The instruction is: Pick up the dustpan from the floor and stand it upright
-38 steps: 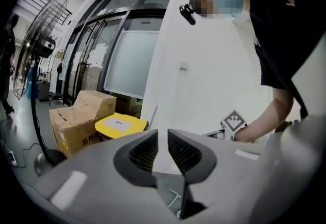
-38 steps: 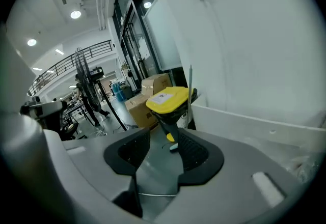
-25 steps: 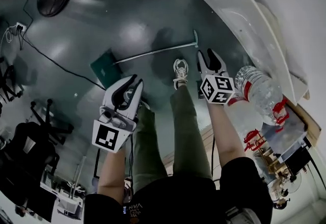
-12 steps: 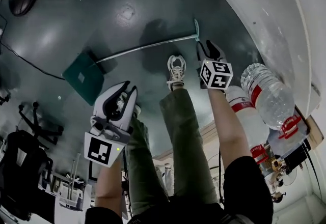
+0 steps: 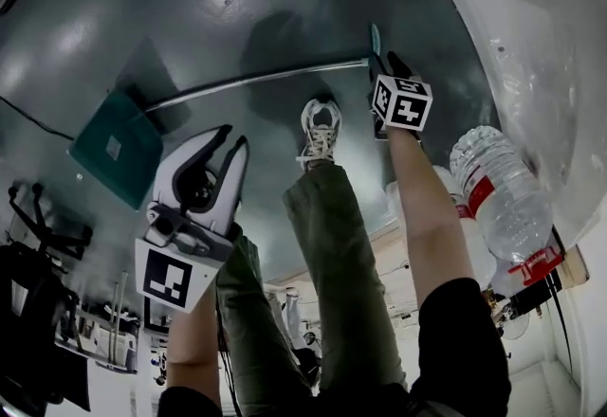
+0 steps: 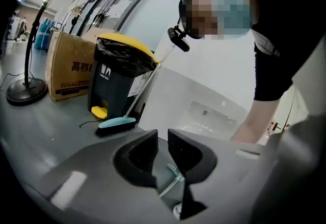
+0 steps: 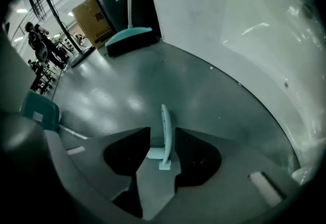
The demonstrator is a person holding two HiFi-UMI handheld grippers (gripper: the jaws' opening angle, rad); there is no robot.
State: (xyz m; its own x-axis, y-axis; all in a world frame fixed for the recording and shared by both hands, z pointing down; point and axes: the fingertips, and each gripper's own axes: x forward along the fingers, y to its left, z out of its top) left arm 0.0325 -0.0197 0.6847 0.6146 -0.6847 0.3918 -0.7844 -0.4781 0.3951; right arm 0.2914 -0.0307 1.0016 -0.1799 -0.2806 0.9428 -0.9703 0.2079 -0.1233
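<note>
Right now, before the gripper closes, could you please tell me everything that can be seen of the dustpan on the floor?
The dustpan lies on the glossy grey floor. Its pan is dark teal, plastic by the look, with a small pale square label. A long, thin, silvery pole runs from the pan to a pale teal curved grip set crosswise at the far end. That grip stands between the open jaws of the right hand-held gripper, with a gap on each side; nothing clamps it yet.
</note>
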